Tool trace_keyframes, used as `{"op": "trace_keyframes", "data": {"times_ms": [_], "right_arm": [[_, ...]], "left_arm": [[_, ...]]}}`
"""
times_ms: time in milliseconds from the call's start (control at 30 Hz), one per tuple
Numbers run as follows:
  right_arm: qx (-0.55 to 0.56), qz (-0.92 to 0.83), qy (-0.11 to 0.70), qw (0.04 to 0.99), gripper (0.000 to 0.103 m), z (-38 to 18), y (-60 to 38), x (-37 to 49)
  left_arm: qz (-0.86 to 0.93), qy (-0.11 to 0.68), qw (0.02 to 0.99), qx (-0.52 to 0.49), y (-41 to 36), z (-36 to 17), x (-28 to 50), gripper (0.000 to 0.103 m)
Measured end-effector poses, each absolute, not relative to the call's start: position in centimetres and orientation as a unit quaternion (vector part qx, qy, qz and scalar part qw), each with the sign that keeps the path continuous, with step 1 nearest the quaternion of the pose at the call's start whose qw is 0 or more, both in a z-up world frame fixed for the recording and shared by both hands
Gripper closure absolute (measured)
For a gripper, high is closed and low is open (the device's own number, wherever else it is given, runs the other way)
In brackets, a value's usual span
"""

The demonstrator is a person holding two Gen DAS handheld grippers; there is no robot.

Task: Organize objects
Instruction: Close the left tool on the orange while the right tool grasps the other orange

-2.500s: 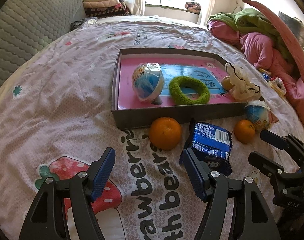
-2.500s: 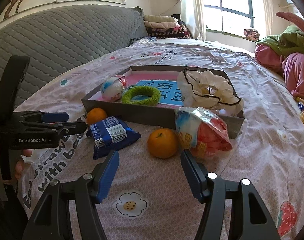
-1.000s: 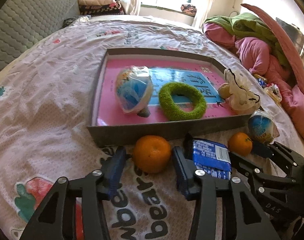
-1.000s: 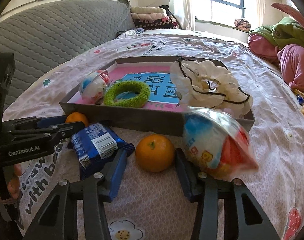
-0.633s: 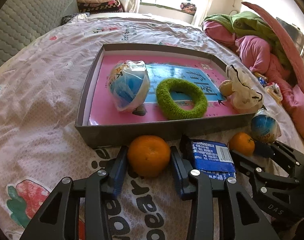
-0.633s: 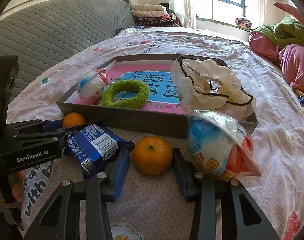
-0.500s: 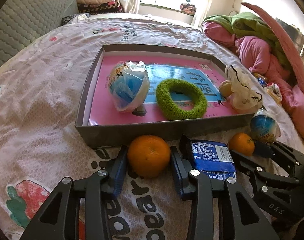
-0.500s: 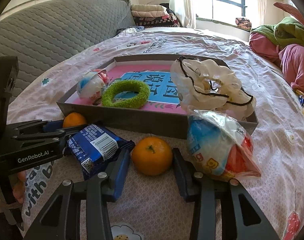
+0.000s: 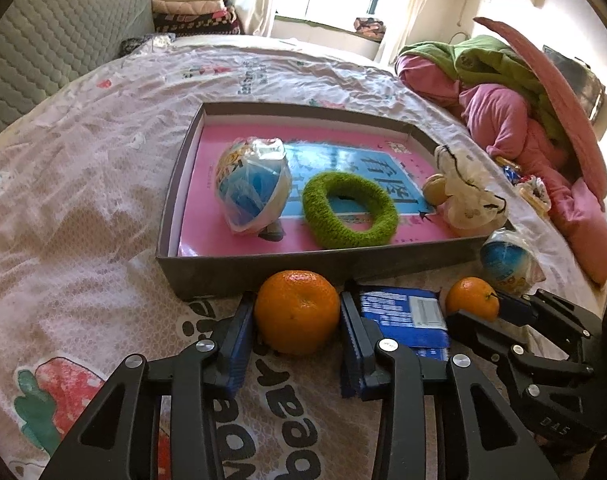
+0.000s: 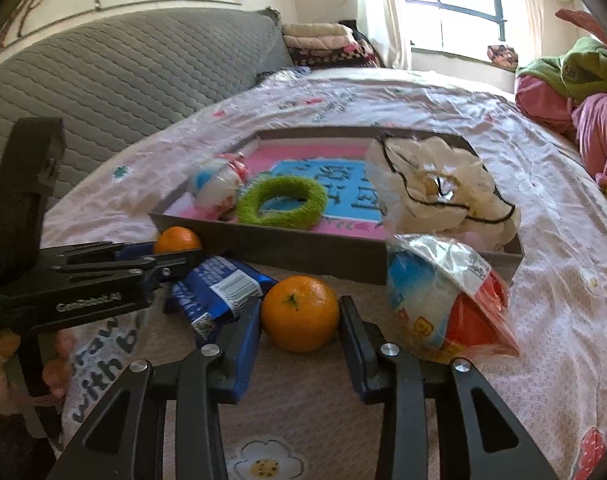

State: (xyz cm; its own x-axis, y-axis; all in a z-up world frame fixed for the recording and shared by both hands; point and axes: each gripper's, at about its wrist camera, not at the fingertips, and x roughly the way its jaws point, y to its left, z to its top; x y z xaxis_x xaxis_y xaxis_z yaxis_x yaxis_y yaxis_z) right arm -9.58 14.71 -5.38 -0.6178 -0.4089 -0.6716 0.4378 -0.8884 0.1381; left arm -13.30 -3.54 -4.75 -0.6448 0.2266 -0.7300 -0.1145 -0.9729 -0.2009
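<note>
Two oranges lie on the bedsheet in front of a grey box point(image 9: 263, 268) with a pink floor. My left gripper point(image 9: 296, 304) is shut on the left orange point(image 9: 297, 314), a blue pad pressing each side. My right gripper point(image 10: 299, 306) is closing on the right orange point(image 10: 299, 314), and its pads touch both sides. Both oranges rest on the sheet. Between them lies a blue snack packet point(image 9: 403, 316). In the right wrist view the left gripper point(image 10: 171, 254) holds its orange point(image 10: 177, 240) against the box's front wall point(image 10: 303, 252).
Inside the box are a wrapped blue toy ball point(image 9: 251, 184), a green fuzzy ring point(image 9: 349, 210) and a white bag point(image 9: 467, 196). Another wrapped ball point(image 10: 443, 308) lies just right of the right gripper. Pink and green bedding point(image 9: 523, 120) is piled at the right; a grey headboard point(image 10: 123, 76) stands left.
Both grippers came forward from farther back with wide jaws, and each pair of jaws narrowed around its orange until the pads met it. In the last half second little moved.
</note>
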Motion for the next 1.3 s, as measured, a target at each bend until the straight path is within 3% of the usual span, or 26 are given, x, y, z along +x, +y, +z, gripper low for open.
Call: {"op": "trace_keyframes", "data": {"times_ms": [1300], "right_arm": [[0.276, -0.923, 0.05, 0.264, 0.064, -1.9, 14.0, -6.8]], "left_arm": [[0.931, -0.029, 0.094, -0.353, -3.1, -1.6, -10.9, 0.062]]}}
